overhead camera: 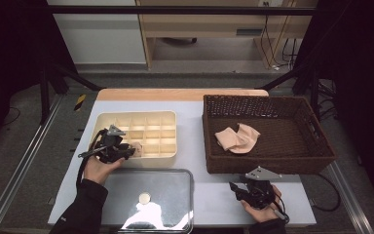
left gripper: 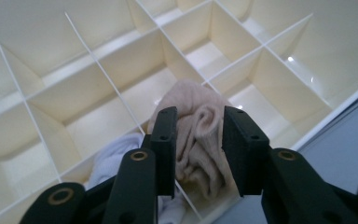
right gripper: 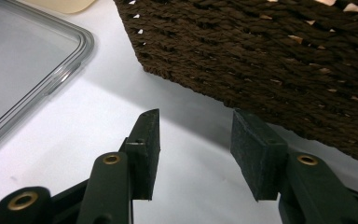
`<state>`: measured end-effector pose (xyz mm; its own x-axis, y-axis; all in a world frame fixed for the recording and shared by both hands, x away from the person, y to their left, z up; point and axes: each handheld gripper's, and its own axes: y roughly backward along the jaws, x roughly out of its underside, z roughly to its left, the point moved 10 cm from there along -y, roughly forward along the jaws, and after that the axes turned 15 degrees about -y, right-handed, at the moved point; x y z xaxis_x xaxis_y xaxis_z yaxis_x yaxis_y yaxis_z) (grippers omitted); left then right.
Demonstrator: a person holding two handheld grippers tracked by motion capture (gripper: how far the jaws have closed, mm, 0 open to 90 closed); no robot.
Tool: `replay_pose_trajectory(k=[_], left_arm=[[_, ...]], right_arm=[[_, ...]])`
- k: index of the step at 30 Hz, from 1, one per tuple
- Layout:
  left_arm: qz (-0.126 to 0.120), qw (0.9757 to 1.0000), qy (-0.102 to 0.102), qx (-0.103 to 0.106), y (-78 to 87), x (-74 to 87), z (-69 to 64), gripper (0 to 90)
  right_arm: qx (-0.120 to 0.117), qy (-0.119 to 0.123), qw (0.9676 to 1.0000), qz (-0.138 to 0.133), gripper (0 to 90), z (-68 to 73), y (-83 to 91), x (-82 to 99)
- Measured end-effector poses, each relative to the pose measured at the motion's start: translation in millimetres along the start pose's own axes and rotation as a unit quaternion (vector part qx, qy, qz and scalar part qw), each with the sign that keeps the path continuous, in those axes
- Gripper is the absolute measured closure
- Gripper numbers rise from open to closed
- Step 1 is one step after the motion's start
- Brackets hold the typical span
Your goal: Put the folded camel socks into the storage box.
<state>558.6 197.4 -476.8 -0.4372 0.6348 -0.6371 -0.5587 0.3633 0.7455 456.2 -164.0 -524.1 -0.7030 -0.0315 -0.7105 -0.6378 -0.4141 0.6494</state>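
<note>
A cream divided organiser box [overhead camera: 170,118] sits on the left of the table. My left gripper [overhead camera: 130,149] hovers at its near edge. In the left gripper view its jaws [left gripper: 199,116] straddle a crumpled beige sock [left gripper: 198,137] that rests in a near compartment. The pads stand at the cloth's sides without squeezing it. A white sock [left gripper: 108,162] lies in the compartment beside it. My right gripper [overhead camera: 234,187] is near the table's front, just in front of the brown wicker basket [overhead camera: 272,165]. Its jaws [right gripper: 196,123] are open over bare table.
More beige socks [overhead camera: 237,138] lie inside the basket [right gripper: 261,56]. A clear plastic lid [overhead camera: 151,192] rests at the front centre, between my two hands, and its rim [right gripper: 81,44] is left of the right gripper. Pale table surface [overhead camera: 195,161] separates the box from the basket.
</note>
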Motion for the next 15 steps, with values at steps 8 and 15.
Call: replay_pose_trajectory(k=[8, 15], left_arm=[[0.029, 0.9996, -0.006, -0.002, -14.8, 6.6, -3.0, 83.3], [0.022, 0.9997, 0.007, 0.011, -18.9, 16.6, -0.9, 83.5]], right_arm=[[0.001, 0.009, 1.0, -0.002, 58.1, 0.2, 0.9, -0.6], [-0.003, 0.01, 0.9999, -0.001, 59.0, 3.1, 0.6, -1.4]])
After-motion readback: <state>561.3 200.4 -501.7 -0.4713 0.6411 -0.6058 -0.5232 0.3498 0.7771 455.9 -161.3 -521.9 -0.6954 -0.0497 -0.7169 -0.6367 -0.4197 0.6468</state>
